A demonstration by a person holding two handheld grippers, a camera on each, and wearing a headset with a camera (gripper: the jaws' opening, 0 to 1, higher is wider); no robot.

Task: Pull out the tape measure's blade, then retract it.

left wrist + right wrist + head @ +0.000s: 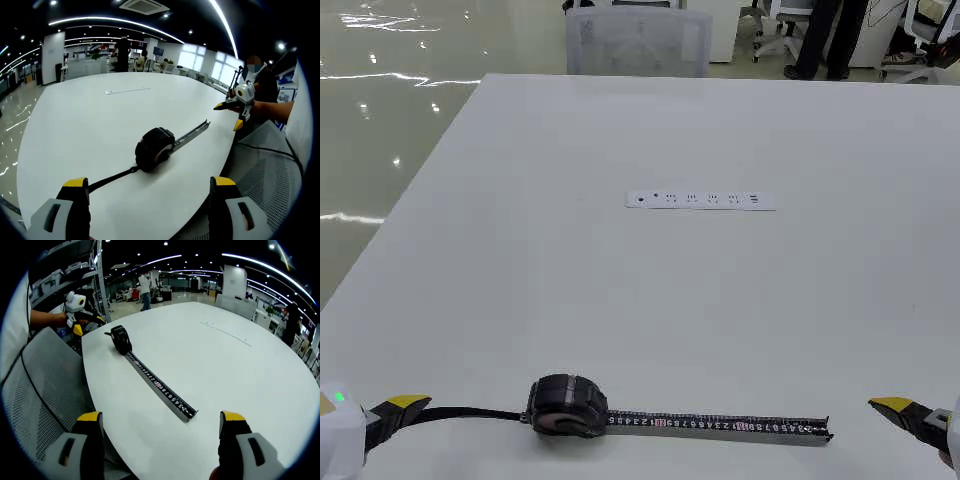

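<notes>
Two grippers, both empty, were in your hands, each with its yellow-tipped jaws spread wide. Your left gripper [148, 182] sat at the near edge of the white table [670, 290]. The loose end of a black wrist strap [112, 177] lay just beside one of its jaws, though you could not tell from the views whether they touched. That strap ran to the tape measure [567, 405], a rounded black case with a grey face that rested on the table close to the near edge. From the case the blade [720, 424] was drawn out flat along the tabletop towards your right. It was dark and narrow, printed with pale numerals and a few red ones, and it ended in a small hook. Your right gripper [160, 416] pointed at that hooked end, near it but apart. Farther up the table a white power strip [700, 200] lay flat, and a mesh-backed chair [638, 42] stood at the far edge.
</notes>
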